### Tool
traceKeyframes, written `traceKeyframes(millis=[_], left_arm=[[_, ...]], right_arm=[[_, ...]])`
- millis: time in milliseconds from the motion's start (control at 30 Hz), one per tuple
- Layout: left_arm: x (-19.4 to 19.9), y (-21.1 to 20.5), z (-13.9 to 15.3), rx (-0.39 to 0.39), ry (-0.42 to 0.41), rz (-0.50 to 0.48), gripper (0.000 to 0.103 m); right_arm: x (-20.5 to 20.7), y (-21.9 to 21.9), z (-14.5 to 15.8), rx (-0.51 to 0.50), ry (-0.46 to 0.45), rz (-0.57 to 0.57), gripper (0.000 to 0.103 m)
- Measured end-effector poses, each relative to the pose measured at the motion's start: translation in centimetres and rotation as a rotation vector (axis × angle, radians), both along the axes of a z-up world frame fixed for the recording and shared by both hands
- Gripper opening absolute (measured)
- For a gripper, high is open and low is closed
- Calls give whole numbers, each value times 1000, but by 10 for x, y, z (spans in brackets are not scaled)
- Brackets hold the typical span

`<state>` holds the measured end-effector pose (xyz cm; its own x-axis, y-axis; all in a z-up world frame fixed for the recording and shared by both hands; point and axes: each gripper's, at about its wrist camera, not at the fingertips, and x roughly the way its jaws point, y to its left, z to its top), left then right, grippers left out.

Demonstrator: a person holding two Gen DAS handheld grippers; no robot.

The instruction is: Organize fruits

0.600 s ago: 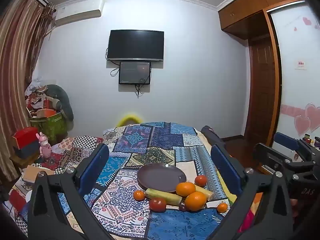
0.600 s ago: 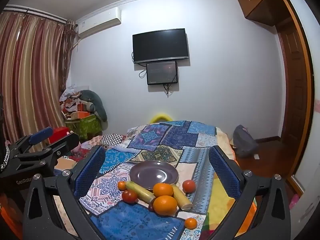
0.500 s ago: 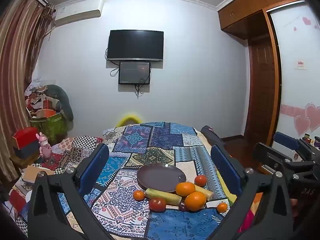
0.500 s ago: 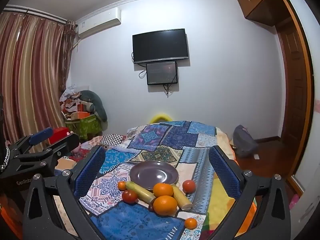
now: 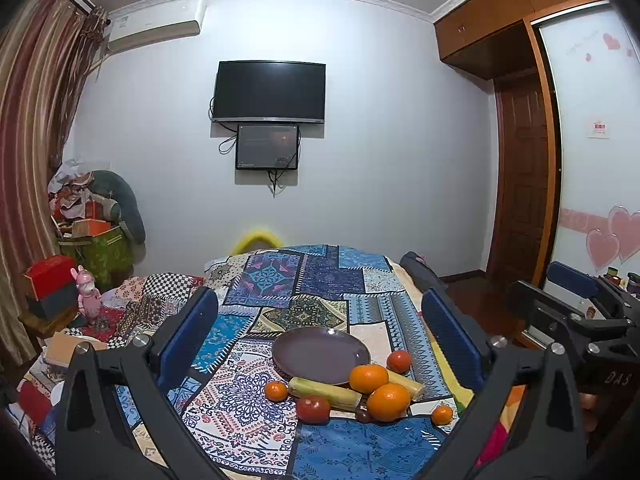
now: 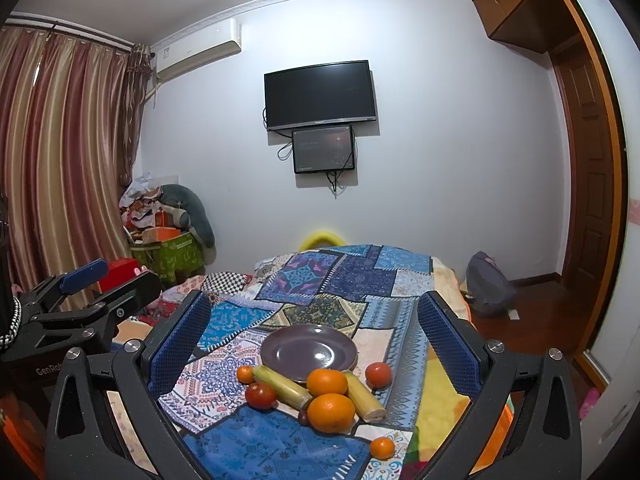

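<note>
Both tongs hang over the near end of a patchwork cloth (image 5: 280, 292) spread across the bed, and both stand wide apart with nothing between their blue pads: the left gripper (image 5: 320, 336) and the right gripper (image 6: 316, 332), side by side and apart from each other.

Take the purple plate (image 6: 288, 350) as the mark. The fruit lies in a loose cluster on its near side. Closest to me is a small mandarin (image 6: 382, 448), off near the cloth's right edge. Next, a large orange (image 6: 331, 412) with a dark grape-like fruit just beside it, then a red tomato (image 6: 260, 395). A second orange (image 6: 327, 382) touches the plate's near rim. Two pale yellow-green stalks (image 6: 280, 384) lie flat with their long axes slanting, far ends toward the plate. A small mandarin (image 6: 245, 374) sits left of the plate, another tomato (image 6: 378, 374) to its right.

Beyond the plate the cloth runs bare to the bed's far end. Right of the bed is bare wooden floor (image 6: 540, 312) with a grey bag (image 6: 486, 288); left is clutter and striped curtains (image 6: 60, 160). On the far wall hangs a television (image 6: 320, 94).
</note>
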<state>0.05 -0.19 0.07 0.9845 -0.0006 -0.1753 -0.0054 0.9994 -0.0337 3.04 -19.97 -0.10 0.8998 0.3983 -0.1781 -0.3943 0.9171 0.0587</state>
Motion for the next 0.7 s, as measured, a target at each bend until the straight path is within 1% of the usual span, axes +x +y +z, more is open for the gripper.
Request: traceKeyframes(millis=[700], left_arm=[[-2,-1,0,2,4,-4,103]], right_arm=[[1,0,0,-1,2,-3,103]])
